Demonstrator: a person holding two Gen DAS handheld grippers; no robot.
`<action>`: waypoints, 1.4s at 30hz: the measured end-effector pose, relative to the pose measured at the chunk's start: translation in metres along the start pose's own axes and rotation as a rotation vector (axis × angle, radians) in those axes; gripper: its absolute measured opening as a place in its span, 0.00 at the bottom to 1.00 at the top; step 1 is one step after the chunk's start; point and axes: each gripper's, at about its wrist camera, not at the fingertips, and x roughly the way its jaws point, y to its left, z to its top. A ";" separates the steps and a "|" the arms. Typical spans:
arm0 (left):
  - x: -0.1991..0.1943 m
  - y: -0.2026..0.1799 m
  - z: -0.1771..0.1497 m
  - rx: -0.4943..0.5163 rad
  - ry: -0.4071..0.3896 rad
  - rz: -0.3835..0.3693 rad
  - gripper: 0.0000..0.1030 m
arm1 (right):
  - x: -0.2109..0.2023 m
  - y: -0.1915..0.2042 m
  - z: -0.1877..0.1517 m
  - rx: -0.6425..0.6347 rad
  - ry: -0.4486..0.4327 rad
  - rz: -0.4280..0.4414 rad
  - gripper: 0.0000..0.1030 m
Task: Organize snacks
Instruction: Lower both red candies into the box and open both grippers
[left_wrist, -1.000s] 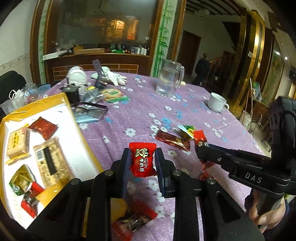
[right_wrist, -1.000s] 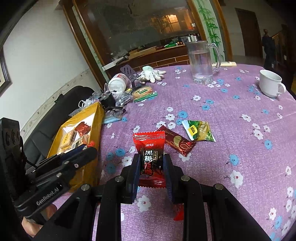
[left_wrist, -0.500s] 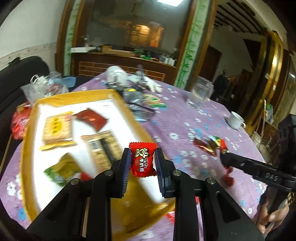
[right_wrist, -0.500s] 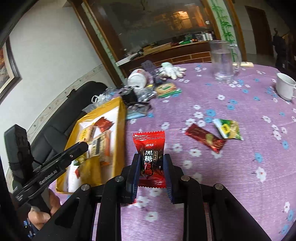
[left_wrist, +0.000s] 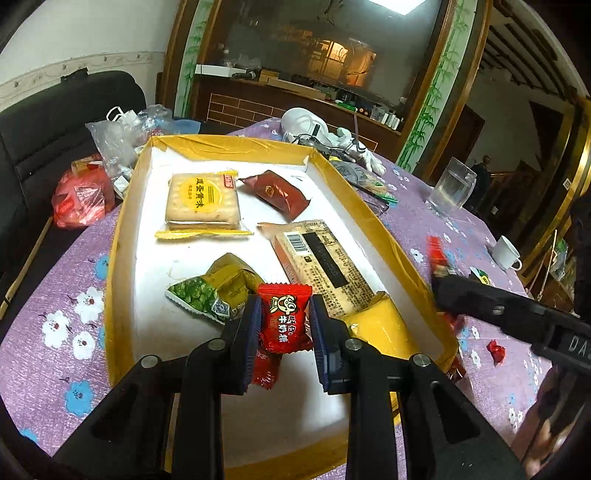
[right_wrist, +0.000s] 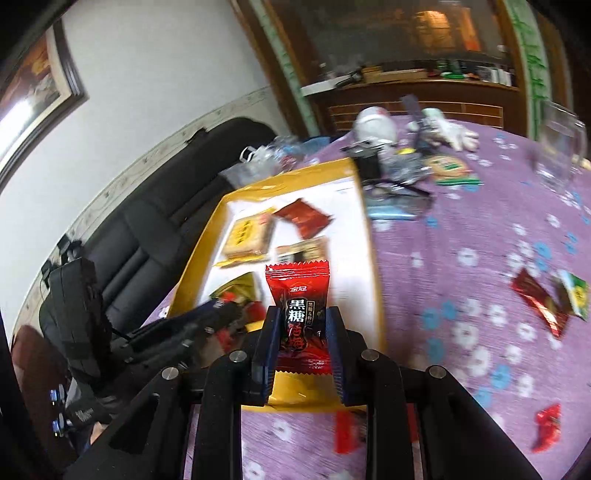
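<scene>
Partly done: several snacks already lay in the yellow box (left_wrist: 122, 236), while a few packets (right_wrist: 539, 302) were left on the purple counter (right_wrist: 480, 236). Left tongs (left_wrist: 284, 321) clenched on a red candy (left_wrist: 283, 317) over the box, right tongs (right_wrist: 301, 332) clenched on a brown-sugar packet (right_wrist: 299, 314) near its rim. Against a second earlier, swung from over the counter to the box.

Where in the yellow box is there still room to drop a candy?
Bare white floor lies along the yellow cardboard box's left wall, beside the square cracker pack and green crinkled packet, and at its near end. The right side is crowded by the long tan wafer pack.
</scene>
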 end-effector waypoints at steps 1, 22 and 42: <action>0.000 0.000 0.000 0.002 -0.005 -0.002 0.23 | 0.006 0.006 0.001 -0.008 0.006 0.007 0.24; 0.012 -0.006 -0.001 0.038 0.064 0.050 0.23 | 0.073 0.013 0.012 -0.008 0.068 0.013 0.24; 0.011 -0.004 -0.002 0.032 0.056 0.129 0.23 | 0.079 0.028 0.008 -0.039 0.077 0.074 0.25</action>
